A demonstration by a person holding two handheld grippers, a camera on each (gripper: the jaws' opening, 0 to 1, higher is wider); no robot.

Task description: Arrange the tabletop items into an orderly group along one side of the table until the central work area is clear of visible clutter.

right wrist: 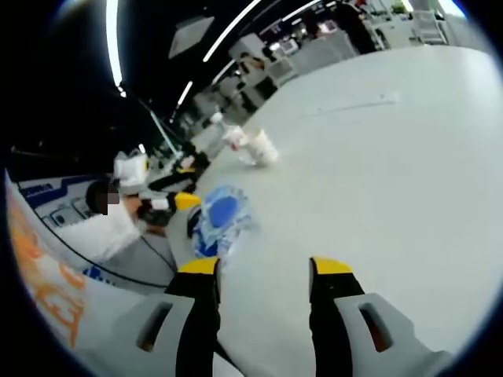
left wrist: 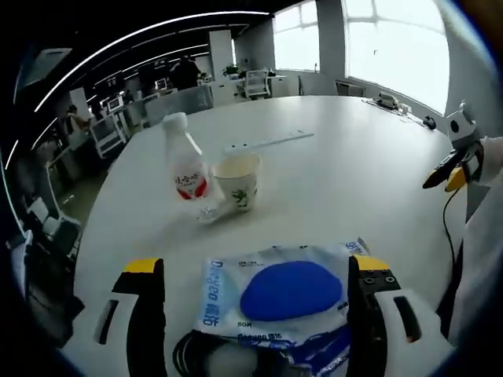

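In the left gripper view the left claw (left wrist: pixel 255 275) stands wide open low over the white tabletop (left wrist: pixel 354 165), its two yellow-tipped jaws rising on either side of a flat plastic packet (left wrist: pixel 279 294) with a blue oval on its face and blue lettering along one edge. The packet lies on the tabletop between the jaws; whether either jaw touches it cannot be told. Under the packet's near edge, close to the claw's base, a coil of black cable (left wrist: pixel 189 353) shows. Ahead of the claw and a little to its left, a small clear bottle (left wrist: pixel 185 169) with a white cap and a red-and-white label stands upright, and just beside it on the right is a paper cup (left wrist: pixel 238 179) with a green print, also upright; the two seem to touch or nearly so. Farther ahead, beyond the cup, a long white power strip (left wrist: pixel 271 142) lies flat. In the right gripper view the right claw (right wrist: pixel 263 271) is open and holds nothing, its jaws over bare tabletop (right wrist: pixel 377 149). The packet (right wrist: pixel 221 214) lies ahead of it to the left, with the other claw (right wrist: pixel 179 202) just beside it, and the bottle (right wrist: pixel 233 135) and cup (right wrist: pixel 262 147) stand farther ahead.
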